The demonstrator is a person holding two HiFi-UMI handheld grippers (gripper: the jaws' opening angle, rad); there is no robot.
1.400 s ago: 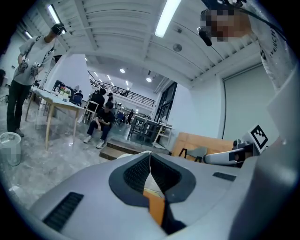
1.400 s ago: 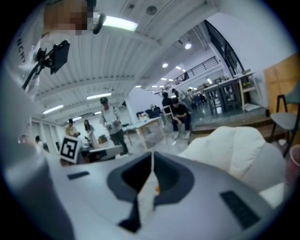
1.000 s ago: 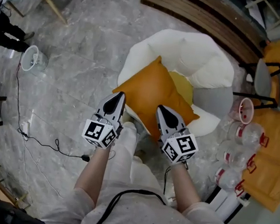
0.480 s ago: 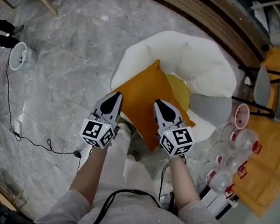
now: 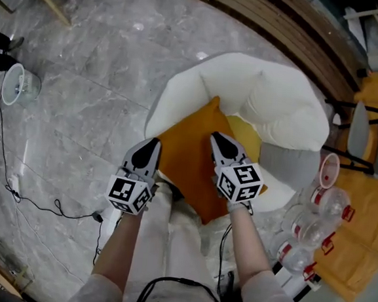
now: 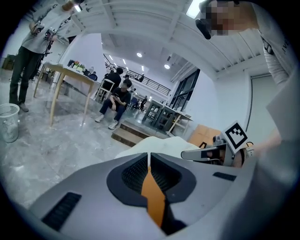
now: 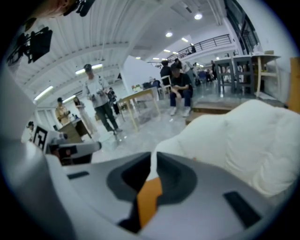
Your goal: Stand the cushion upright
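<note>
An orange cushion (image 5: 188, 150) lies tilted on the seat of a white armchair (image 5: 279, 99), one corner hanging over the front edge. My left gripper (image 5: 153, 141) hovers at the cushion's left edge, jaws shut with nothing held. My right gripper (image 5: 214, 136) is over the cushion's right half, also shut and empty. In the left gripper view the closed jaws (image 6: 149, 157) show a strip of orange cushion (image 6: 153, 192) below them. The right gripper view shows its closed jaws (image 7: 153, 158) with the orange cushion (image 7: 149, 194) beneath and the armchair (image 7: 243, 136) beyond.
A yellow cushion (image 5: 246, 128) and a grey cushion (image 5: 288, 163) lie further back on the seat. Several large water bottles (image 5: 314, 224) stand to the right of the chair. A cable (image 5: 40, 203) and a white basket (image 5: 14, 83) are on the marble floor at left. People stand and sit in the hall.
Both grippers have dropped lower and moved forward toward the cushion, the right one now over it. Both stayed shut. The cushion has not moved.
</note>
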